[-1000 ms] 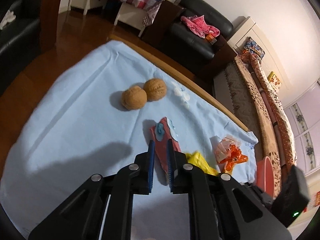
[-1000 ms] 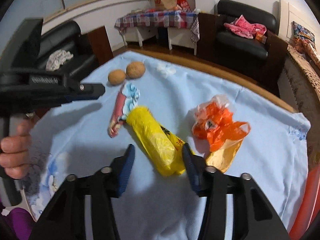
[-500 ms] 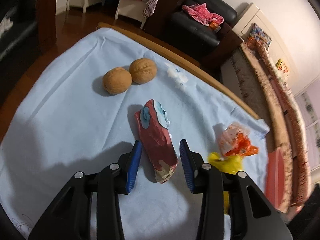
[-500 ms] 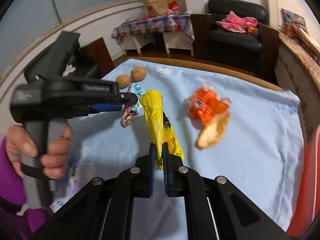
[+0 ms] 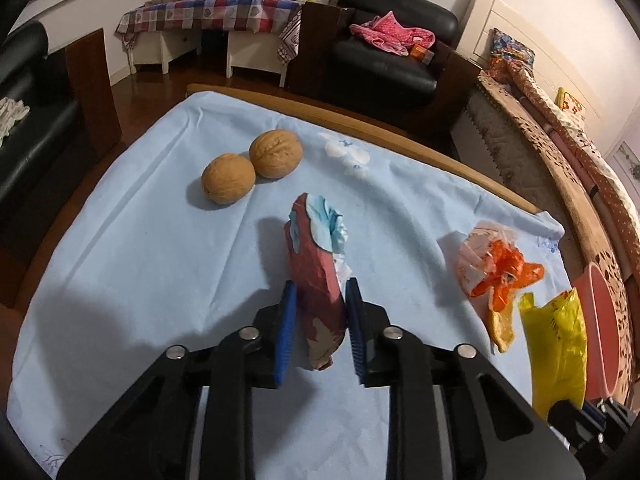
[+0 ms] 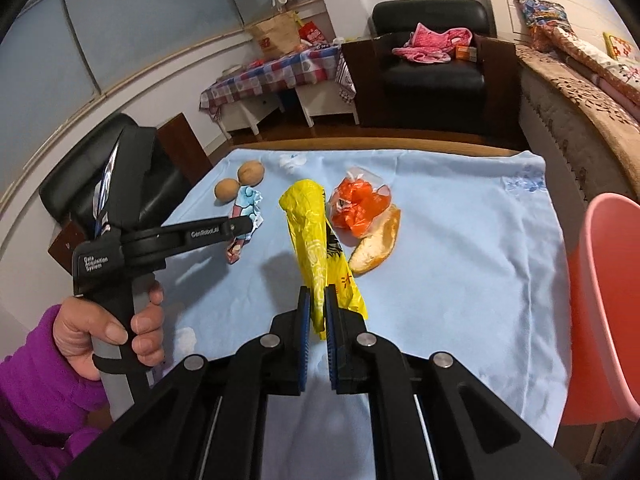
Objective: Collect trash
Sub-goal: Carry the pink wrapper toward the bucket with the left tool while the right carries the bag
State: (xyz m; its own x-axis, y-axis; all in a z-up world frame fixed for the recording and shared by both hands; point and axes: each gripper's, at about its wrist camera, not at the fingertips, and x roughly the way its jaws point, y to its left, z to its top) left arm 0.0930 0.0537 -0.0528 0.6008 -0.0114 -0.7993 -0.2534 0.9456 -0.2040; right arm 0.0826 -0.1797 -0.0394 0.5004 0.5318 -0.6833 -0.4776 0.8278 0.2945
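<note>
Closing on one red wrapper (image 5: 316, 280) that sits between its blue pads, the left gripper (image 5: 320, 320) has its jaws narrow around the wrapper's lower half, while the right gripper (image 6: 316, 320) has its jaws nearly together, pinching one yellow bag (image 6: 314, 240). Beyond the left jaws two walnuts (image 5: 252, 168) lie touching on the blue-clothed counter (image 5: 140, 240); right of those jaws lie one orange bag (image 5: 496, 268) and one piece of peel (image 6: 376, 244), with one pink bin (image 6: 608, 300) at the right edge.
</note>
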